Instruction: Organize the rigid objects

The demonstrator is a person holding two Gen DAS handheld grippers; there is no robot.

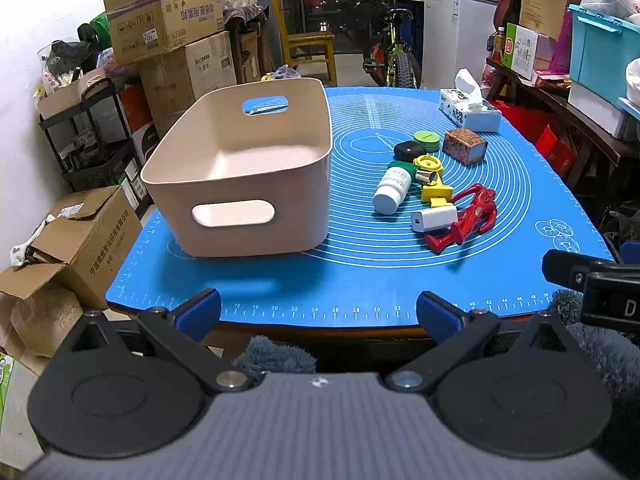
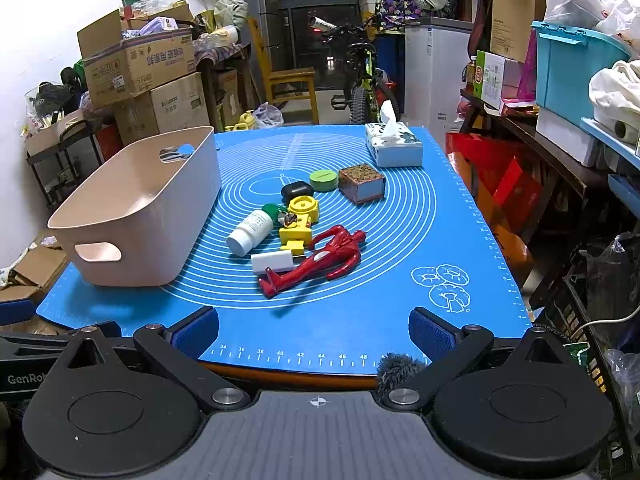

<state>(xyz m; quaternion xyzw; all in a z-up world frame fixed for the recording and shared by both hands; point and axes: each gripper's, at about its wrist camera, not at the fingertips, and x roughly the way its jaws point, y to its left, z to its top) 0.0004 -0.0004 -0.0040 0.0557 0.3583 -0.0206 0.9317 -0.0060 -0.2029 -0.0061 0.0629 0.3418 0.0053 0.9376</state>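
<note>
left gripper (image 1: 318, 312) and right gripper (image 2: 314, 332) both spread wide, empty, beige bin (image 1: 240, 168) and red figure (image 2: 320, 260) well ahead

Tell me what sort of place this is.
Probably a cluttered home storage room: stacked cardboard boxes, a parked bicycle and a plastic storage tub surround the table with its blue mat.

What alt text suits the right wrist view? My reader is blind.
An empty beige bin sits left on a blue mat, beside a cluster of small items: white bottle, red figure, yellow toy. The open right gripper hovers at the near edge.
</note>
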